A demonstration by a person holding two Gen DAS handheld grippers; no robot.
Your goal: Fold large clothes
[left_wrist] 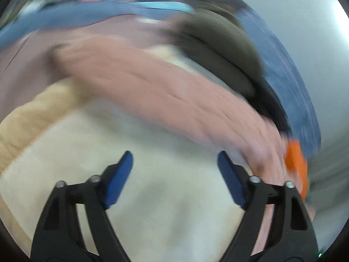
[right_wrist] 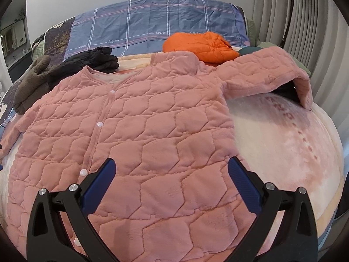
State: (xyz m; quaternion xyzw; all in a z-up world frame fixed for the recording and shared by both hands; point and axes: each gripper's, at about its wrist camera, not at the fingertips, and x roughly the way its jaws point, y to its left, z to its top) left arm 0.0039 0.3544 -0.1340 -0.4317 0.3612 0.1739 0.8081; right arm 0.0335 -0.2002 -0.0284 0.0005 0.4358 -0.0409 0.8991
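A pink quilted jacket [right_wrist: 139,135] with white snap buttons lies front-up, spread flat on a pale blanket [right_wrist: 283,144] on a bed. Its right-hand sleeve [right_wrist: 268,76] stretches out to the right and its cuff bends down over something dark. My right gripper [right_wrist: 172,163] is open and empty, hovering over the jacket's lower part. The left wrist view is motion-blurred: my left gripper [left_wrist: 175,156] is open and empty above the cream blanket [left_wrist: 163,196], with a pink sleeve [left_wrist: 174,100] crossing just beyond its fingertips.
An orange puffer jacket [right_wrist: 200,45] lies behind the pink jacket's collar. Dark brown and black garments [right_wrist: 65,69] are piled at the back left. A blue plaid sheet [right_wrist: 152,19] covers the head of the bed. Grey curtains [right_wrist: 305,21] hang at the right.
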